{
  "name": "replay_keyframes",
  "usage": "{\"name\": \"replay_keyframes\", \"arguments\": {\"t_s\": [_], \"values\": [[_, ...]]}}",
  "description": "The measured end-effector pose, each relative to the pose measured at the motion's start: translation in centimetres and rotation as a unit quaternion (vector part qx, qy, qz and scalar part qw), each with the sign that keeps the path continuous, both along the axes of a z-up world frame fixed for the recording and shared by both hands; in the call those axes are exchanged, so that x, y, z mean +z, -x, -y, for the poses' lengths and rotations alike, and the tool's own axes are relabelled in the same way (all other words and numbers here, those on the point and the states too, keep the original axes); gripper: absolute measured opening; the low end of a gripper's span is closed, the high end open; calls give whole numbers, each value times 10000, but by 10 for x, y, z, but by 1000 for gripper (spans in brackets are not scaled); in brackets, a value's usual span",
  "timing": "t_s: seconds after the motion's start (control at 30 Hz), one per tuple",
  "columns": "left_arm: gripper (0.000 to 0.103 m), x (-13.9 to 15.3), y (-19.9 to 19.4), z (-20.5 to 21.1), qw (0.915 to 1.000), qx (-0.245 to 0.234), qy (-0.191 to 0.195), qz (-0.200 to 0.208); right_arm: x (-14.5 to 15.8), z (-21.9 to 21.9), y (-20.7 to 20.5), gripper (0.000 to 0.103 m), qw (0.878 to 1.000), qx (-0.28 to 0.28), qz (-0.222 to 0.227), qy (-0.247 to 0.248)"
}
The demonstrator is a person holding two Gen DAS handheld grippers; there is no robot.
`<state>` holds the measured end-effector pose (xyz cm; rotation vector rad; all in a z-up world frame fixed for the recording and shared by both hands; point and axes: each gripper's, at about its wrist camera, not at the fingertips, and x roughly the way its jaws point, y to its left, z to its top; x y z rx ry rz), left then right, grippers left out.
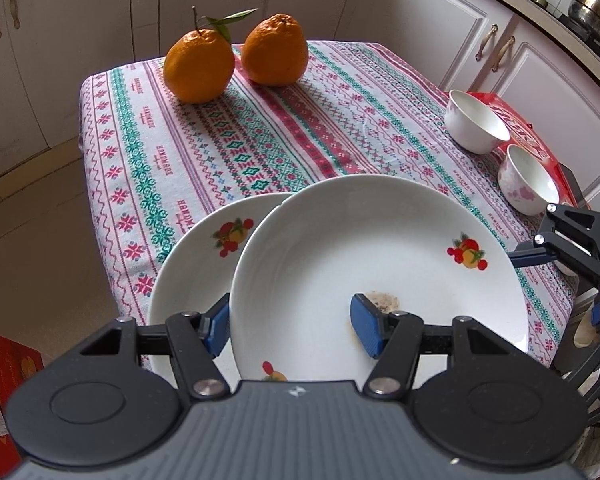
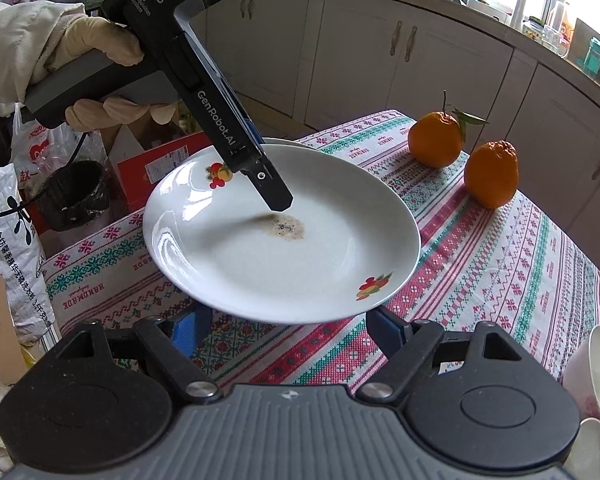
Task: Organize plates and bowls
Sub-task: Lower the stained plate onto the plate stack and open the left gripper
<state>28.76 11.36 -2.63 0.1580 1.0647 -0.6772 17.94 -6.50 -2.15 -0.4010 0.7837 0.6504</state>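
Observation:
My left gripper (image 1: 292, 328) is shut on the near rim of a white plate (image 1: 380, 248) with fruit prints and a brown stain in its middle. One pad sits outside the rim and one inside. The plate hangs tilted above the cloth, partly over a second matching plate (image 1: 192, 264) that lies on the table. In the right wrist view the held plate (image 2: 280, 248) floats with a left finger (image 2: 274, 192) inside it. My right gripper (image 2: 288, 330) stands open just under the plate's near rim, holding nothing; it also appears as the right gripper (image 1: 556, 286) by the plate's right edge. Two small white bowls (image 1: 476, 122) (image 1: 528, 184) stand at the right.
Two oranges (image 1: 199, 66) (image 1: 276, 50) rest at the far end of the patterned tablecloth (image 1: 260, 128). The bowls stand by a red box (image 1: 516, 116). Cabinets surround the table, and a steel pot (image 1: 592, 8) is on the counter. Bags and boxes (image 2: 24, 216) crowd the floor beside it.

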Motion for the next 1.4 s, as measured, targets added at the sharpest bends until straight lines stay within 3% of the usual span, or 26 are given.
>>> {"name": "replay_keyframes", "arguments": {"t_s": [1.4], "values": [[61,-7,-16,-13,9996,136,-158,-169,-3,-8,-9,87,9999,149,18,-19]]}}
